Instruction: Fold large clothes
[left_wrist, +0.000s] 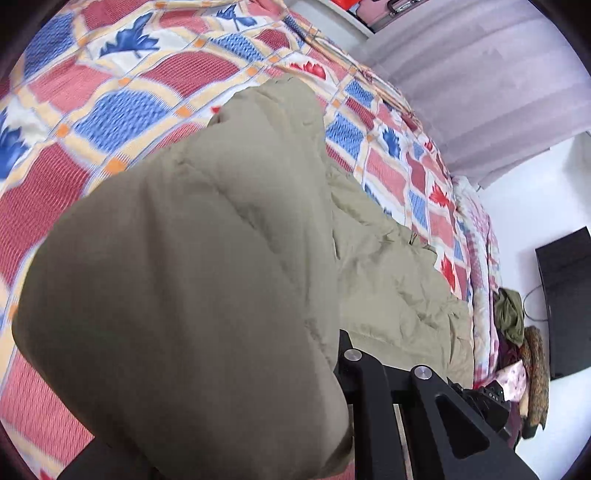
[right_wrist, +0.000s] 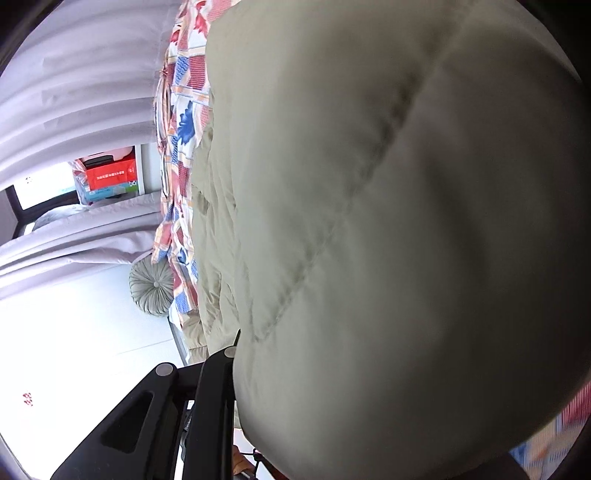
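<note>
A large khaki quilted jacket (left_wrist: 192, 258) lies on a bed with a red, blue and cream patterned cover (left_wrist: 110, 92). In the left wrist view a puffy fold of it hangs over my left gripper (left_wrist: 343, 354) and hides the fingertips; only the black finger bases show. The rest of the jacket stretches away along the bed (left_wrist: 399, 280). In the right wrist view the same jacket (right_wrist: 388, 221) fills most of the frame and drapes over my right gripper (right_wrist: 236, 350), whose tips are also hidden. Both grippers seem shut on jacket fabric.
Grey curtains (left_wrist: 480, 92) hang beyond the bed. A pile of clothes (left_wrist: 517, 339) and a dark screen (left_wrist: 565, 302) stand past the bed's end. A round grey cushion (right_wrist: 153, 288) lies on the white floor (right_wrist: 74, 350), with boxes on a shelf (right_wrist: 110, 177).
</note>
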